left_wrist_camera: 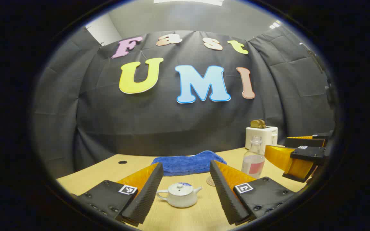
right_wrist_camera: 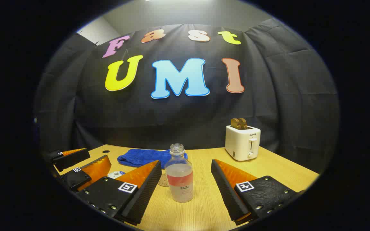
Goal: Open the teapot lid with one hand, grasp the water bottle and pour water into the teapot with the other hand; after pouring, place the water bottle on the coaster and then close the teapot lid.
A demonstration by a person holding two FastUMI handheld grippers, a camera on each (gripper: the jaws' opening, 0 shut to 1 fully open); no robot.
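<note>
A small white teapot (left_wrist_camera: 179, 195) with its lid on stands on the wooden table, between and just beyond the wide-apart fingers of my left gripper (left_wrist_camera: 185, 186), which is open and apart from it. An uncapped clear water bottle (right_wrist_camera: 179, 175), partly filled and carrying a red label, stands upright in front of my open right gripper (right_wrist_camera: 185, 184), not touched. A round coaster (left_wrist_camera: 210, 181) lies between teapot and bottle (left_wrist_camera: 254, 158). In the left gripper view the right gripper (left_wrist_camera: 295, 155) hangs just right of the bottle. In the right gripper view the left gripper (right_wrist_camera: 82, 166) is at the far left over the teapot lid (right_wrist_camera: 116, 174).
A folded blue towel (left_wrist_camera: 188, 162) lies behind the teapot near the booth wall. A white toaster (right_wrist_camera: 242, 142) with bread slices in it stands at the back right of the table (right_wrist_camera: 278, 173). A small hole (left_wrist_camera: 122, 162) marks the tabletop at the back left.
</note>
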